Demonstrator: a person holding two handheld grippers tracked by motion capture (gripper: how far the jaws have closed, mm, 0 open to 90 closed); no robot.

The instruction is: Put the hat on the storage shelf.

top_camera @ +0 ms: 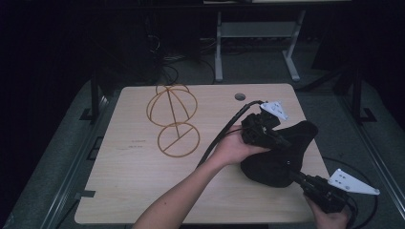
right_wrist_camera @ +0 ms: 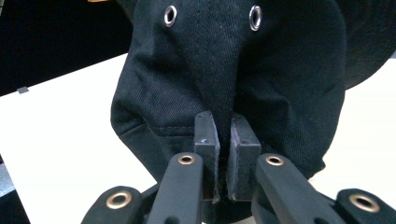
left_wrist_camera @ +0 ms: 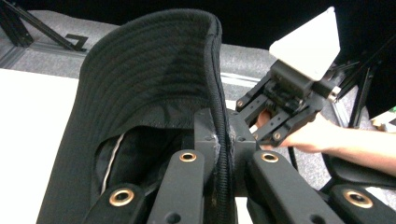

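A gold wire stand [top_camera: 173, 120] is seen at the left of the surface [top_camera: 129, 181]. Toward the right edge, a black cap [top_camera: 279, 160] is pinched at its brim by the left hand-held gripper [top_camera: 279, 141], and a fold of its crown is clamped by the right hand-held gripper [top_camera: 292, 175].

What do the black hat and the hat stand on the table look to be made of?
Black hat: woven cotton-like fabric, matte; twill weave, stitched brim rows and metal eyelets show.
Hat stand: thin bent wire, probably metal with a gold or brass-toned finish; too small to be sure.
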